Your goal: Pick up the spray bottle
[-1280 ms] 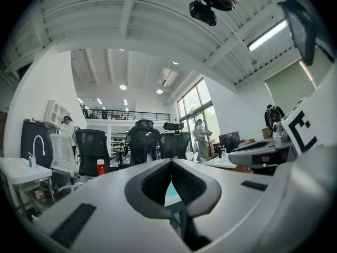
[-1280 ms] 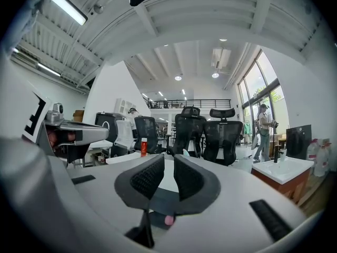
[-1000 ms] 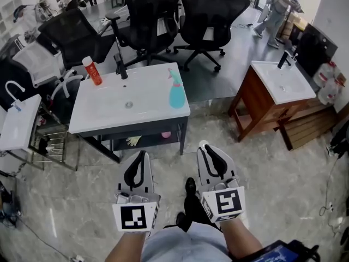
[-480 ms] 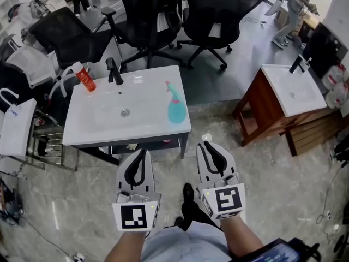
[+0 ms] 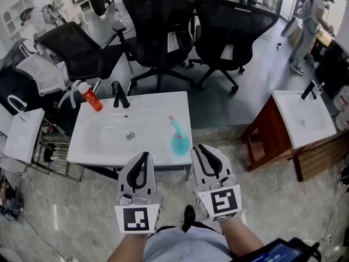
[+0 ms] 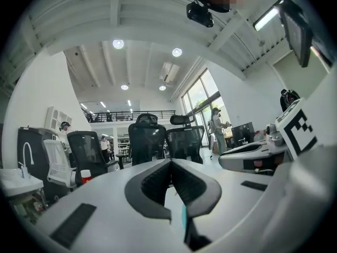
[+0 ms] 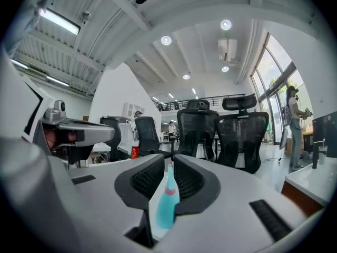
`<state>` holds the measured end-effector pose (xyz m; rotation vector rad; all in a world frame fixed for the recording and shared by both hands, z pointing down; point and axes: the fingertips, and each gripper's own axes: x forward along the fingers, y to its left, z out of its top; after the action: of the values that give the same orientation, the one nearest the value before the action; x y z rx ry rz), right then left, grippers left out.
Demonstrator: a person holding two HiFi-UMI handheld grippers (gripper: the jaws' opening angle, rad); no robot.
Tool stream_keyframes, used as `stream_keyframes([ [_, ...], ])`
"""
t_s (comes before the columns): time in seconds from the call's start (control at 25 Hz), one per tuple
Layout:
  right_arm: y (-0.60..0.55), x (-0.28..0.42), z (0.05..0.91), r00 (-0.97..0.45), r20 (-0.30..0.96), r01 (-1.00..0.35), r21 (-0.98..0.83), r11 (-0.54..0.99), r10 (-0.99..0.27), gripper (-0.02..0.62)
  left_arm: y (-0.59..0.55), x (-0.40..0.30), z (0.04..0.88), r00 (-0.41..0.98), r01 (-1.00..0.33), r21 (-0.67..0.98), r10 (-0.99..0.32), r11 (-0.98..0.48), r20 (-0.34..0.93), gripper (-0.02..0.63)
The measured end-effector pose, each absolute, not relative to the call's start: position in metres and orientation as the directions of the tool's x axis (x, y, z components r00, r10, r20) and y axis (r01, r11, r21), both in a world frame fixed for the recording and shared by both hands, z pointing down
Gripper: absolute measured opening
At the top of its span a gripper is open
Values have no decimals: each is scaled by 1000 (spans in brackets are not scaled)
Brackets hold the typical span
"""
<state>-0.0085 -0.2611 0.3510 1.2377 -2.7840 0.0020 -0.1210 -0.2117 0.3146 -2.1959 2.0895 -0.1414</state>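
The teal spray bottle [image 5: 179, 141] with a pink collar stands upright near the front right of the white sink top [image 5: 103, 143]. My right gripper [image 5: 200, 148] points level at the sink's front edge, just right of the bottle and short of it. In the right gripper view the bottle [image 7: 166, 202] shows through the narrow gap of the right gripper [image 7: 171, 160], some way ahead, with nothing between the pads. My left gripper [image 5: 143, 157] is level beside it, with its tips closed together; in its own view the left gripper [image 6: 169, 161] holds nothing.
A red bottle [image 5: 90, 98] and a black faucet [image 5: 119, 94] stand at the back of the sink top. Black office chairs [image 5: 163, 31] crowd behind it. A wooden vanity [image 5: 302, 121] stands to the right, a white bag [image 5: 23, 135] to the left.
The sink and bottle have come closer as both grippers moved forward together. Their tips now reach the sink's front edge. Jaws unchanged.
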Motion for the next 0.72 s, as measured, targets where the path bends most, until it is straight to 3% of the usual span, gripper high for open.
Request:
stream_keyframes([
  [0.32, -291, -31, 343, -728, 56, -682, 45, 730, -684, 86, -233, -134, 302, -8, -985, -174, -999, 15, -41, 18],
  [0.72, -328, -75, 382, -743, 144, -655, 44, 754, -654, 167, -267, -182, 331, -39, -991, -131, -999, 38, 6, 18],
])
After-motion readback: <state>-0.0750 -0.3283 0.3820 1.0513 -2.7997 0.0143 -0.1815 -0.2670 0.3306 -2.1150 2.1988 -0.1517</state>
